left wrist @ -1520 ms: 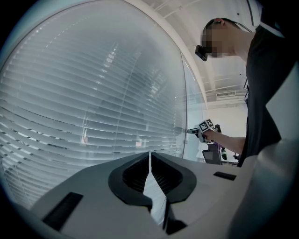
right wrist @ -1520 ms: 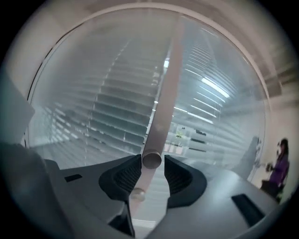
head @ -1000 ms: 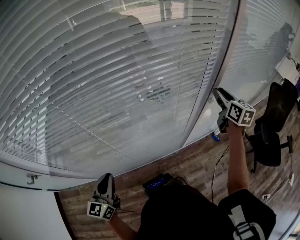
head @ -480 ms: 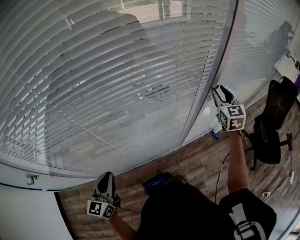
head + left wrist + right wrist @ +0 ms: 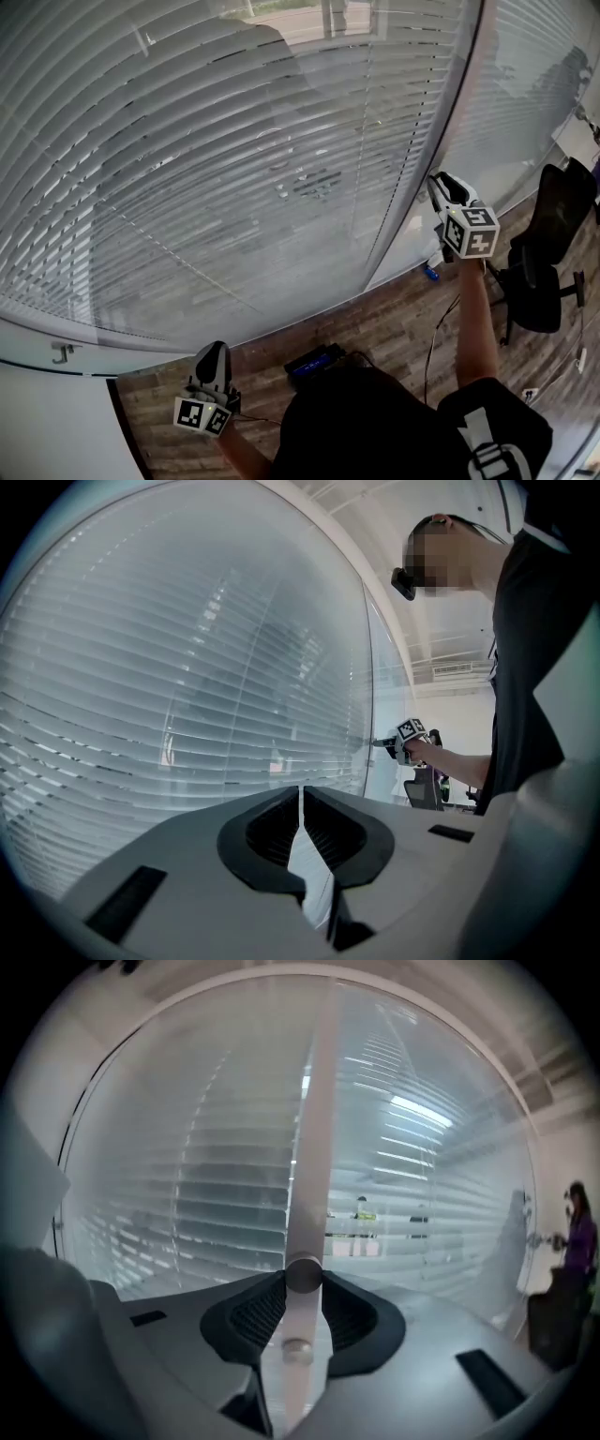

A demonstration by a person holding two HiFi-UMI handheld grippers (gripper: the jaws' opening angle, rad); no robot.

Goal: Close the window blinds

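right gripper view: the right gripper (image 5: 303, 1277), jaws just closing, clamps the tilt wand (image 5: 310, 1166) rising to 12 o'clock before the blinds (image 5: 216, 1185); left gripper (image 5: 301, 808) jaws together, empty

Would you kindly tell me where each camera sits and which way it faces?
Head view: head-mounted, looking down at blinds; left gripper, right gripper, torso show.
Left gripper view: on that gripper, facing blinds; shut jaws, torso.
Right gripper view: on that gripper, facing blinds; jaws, just closing, grip the wand.
All share blinds.
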